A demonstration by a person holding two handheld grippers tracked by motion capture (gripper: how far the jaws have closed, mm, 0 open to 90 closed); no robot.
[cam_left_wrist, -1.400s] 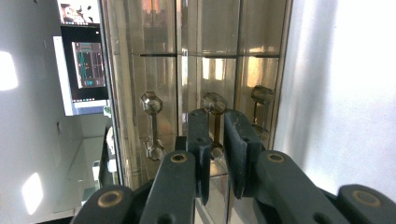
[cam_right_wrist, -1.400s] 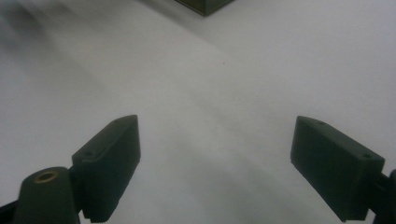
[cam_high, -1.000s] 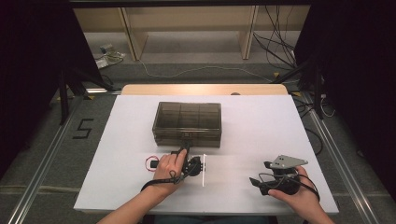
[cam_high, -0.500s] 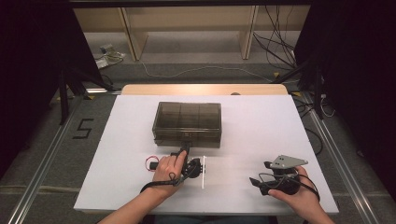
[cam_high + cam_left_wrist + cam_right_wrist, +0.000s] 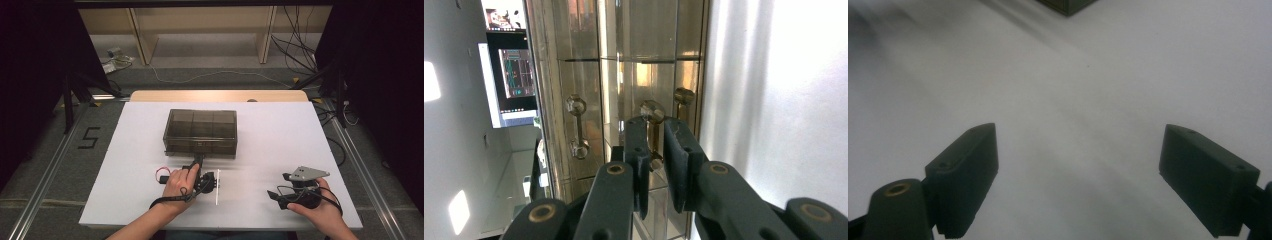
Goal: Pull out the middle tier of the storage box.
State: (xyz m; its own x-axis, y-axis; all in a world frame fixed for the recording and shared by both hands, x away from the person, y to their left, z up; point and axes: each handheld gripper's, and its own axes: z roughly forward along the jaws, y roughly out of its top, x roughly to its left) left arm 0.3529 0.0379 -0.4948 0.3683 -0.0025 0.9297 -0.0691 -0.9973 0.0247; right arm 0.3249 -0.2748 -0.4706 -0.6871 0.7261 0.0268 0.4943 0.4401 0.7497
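A smoky translucent box (image 5: 200, 131) with a lid and several compartments stands in the middle of the white table (image 5: 280, 135). My left gripper (image 5: 198, 160) reaches the box's front wall, held by a hand and turned on its side. In the left gripper view, my left gripper (image 5: 654, 155) has its jaws nearly together, pressed on a brass-coloured clasp (image 5: 653, 112) on the box front (image 5: 589, 75). My right gripper (image 5: 275, 198) rests at the front right, pointing left. Its jaws stand wide apart over bare table in the right gripper view (image 5: 1078, 180), where a corner of the box (image 5: 1065, 5) shows.
A small black part with a red wire loop (image 5: 162, 175) lies left of the left hand. A thin white strip (image 5: 218, 187) lies just right of that hand. Beyond the table's wooden far edge (image 5: 220, 95) lie cables and shelf legs on the floor.
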